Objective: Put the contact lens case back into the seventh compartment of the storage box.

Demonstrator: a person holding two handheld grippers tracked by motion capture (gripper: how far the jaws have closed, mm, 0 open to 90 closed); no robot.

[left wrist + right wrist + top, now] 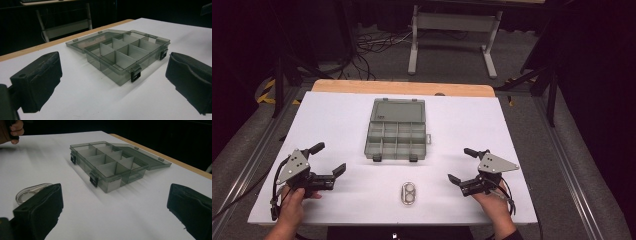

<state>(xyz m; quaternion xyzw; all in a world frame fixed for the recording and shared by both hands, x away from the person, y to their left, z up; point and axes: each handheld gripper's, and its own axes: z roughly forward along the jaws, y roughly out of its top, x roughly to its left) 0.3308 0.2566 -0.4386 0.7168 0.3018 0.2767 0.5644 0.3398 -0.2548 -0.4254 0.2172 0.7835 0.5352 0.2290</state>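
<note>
While both sets of jaws stand wide apart with nothing between them, the left gripper (328,161) and right gripper (462,166) flank an oval case (408,193) on the white worktop (337,125); beyond it sits an open box (396,131) with 8 compartments.

High view looks down; both gripper views, low, share the organizer box (395,136).

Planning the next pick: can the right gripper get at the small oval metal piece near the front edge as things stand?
Probably yes. The right gripper is open and holds nothing, and bare table lies between it and the oval piece; the open compartment box sits farther back.
</note>
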